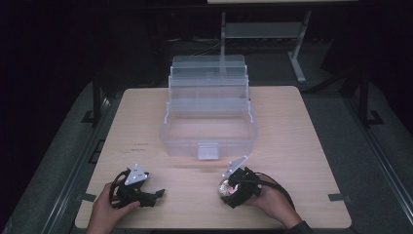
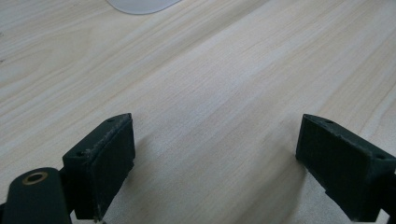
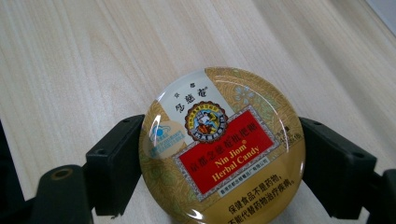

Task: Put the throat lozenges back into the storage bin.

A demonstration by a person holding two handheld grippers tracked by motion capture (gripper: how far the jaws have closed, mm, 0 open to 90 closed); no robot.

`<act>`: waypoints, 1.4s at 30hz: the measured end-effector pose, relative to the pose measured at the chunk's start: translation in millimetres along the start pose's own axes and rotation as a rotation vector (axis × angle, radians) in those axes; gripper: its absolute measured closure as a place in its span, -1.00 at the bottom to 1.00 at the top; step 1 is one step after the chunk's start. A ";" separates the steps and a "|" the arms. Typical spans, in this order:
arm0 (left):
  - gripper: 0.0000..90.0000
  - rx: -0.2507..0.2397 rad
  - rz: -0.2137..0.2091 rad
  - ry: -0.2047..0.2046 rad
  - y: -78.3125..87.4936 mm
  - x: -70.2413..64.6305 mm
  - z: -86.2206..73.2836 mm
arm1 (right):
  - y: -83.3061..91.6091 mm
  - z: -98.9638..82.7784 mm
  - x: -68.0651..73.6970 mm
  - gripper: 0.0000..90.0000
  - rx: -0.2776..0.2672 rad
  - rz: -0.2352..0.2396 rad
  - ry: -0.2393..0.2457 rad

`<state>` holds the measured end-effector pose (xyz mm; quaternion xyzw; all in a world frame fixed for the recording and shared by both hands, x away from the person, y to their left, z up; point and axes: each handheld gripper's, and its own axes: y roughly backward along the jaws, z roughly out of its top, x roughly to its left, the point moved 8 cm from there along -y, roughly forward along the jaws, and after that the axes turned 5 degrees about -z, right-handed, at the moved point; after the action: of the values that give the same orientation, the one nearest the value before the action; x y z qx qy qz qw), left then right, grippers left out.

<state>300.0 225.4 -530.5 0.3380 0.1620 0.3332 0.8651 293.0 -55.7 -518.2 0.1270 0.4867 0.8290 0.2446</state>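
Observation:
A round gold candy tin (image 3: 223,149) with a red label lies flat on the wooden table (image 3: 70,60), and both jaws of my right gripper (image 3: 222,168) press on its sides. From above, that tin (image 1: 225,187) shows as a small shiny disc at the tip of the right gripper (image 1: 228,191), near the table's front edge. My left gripper (image 2: 215,163) rests at the front left with its jaws wide apart over bare wood; from above the left gripper (image 1: 157,194) points right. A clear plastic tiered box (image 1: 209,114) stands opened at the table's middle.
The box's front latch (image 1: 207,151) faces me, a short way beyond both grippers. A corner of pale plastic (image 2: 140,5) shows at the top of the left gripper view. Dark floor and a metal stand (image 1: 297,53) lie beyond the table's far edge.

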 end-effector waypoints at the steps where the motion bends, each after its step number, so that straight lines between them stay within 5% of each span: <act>1: -0.76 0.000 0.000 0.000 0.0 0.0 0.0 | 0.8 0.2 -0.5 -0.56 -0.002 -0.002 0.002; 42: -0.76 -0.005 0.001 0.003 -0.4 -0.1 0.3 | 40.3 -6.1 -37.8 -0.56 -0.038 -0.076 -0.073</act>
<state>300.2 225.0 -530.6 0.3352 0.1622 0.3344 0.8657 311.0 -96.6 -485.2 0.1339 0.4660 0.8231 0.2957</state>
